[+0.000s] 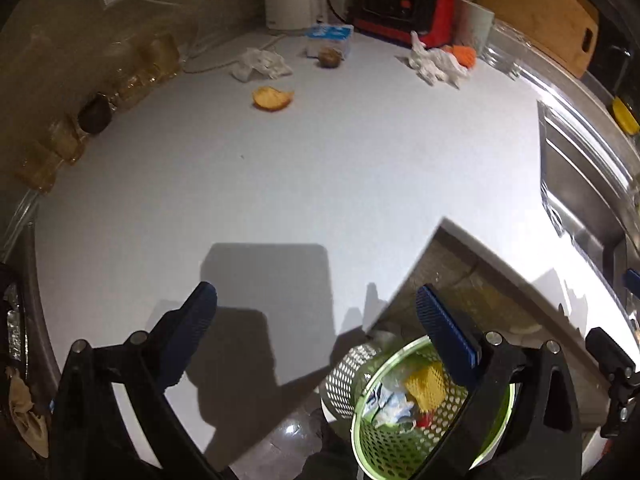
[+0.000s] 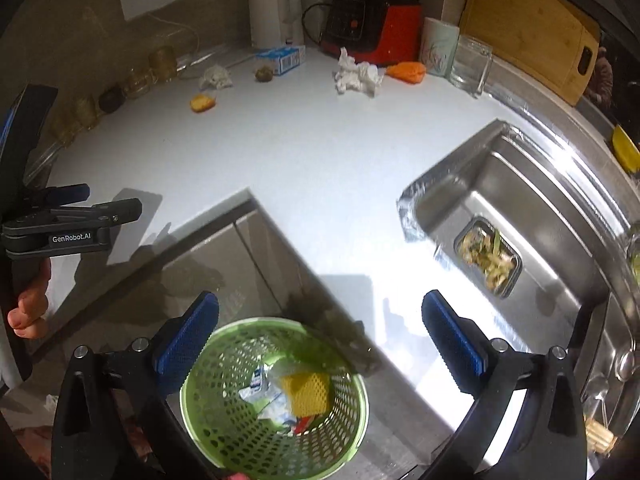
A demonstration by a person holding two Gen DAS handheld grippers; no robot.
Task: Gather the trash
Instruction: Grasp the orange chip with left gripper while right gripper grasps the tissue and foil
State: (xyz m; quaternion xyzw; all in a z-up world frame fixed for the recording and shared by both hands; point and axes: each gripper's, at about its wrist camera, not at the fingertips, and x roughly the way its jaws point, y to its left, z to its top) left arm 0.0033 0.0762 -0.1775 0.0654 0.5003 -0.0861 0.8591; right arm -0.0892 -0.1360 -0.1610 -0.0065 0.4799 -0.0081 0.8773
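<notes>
A green perforated waste basket (image 2: pixel 276 396) stands on the floor below the counter's inner corner, holding a yellow mesh piece (image 2: pixel 308 394) and crumpled wrappers. It also shows in the left wrist view (image 1: pixel 404 420). My right gripper (image 2: pixel 320 340) is open and empty above the basket. My left gripper (image 1: pixel 316 320) is open and empty over the counter's front edge. At the back of the white counter (image 1: pixel 300 176) lie a crumpled tissue (image 1: pixel 262 65), a yellow peel (image 1: pixel 273 98), a brown fruit (image 1: pixel 330 57), a milk carton (image 1: pixel 330 38), a white wad (image 1: pixel 436 64) and an orange peel (image 1: pixel 466 55).
A steel sink (image 2: pixel 516 220) with a food-scrap strainer (image 2: pixel 488 260) lies right. A red appliance (image 2: pixel 372 28), white kettle (image 2: pixel 276 8), mug (image 2: pixel 440 46), glass jar (image 2: pixel 472 64) and cutting board (image 2: pixel 528 28) line the back wall. Glass jars (image 1: pixel 132 72) line the left wall.
</notes>
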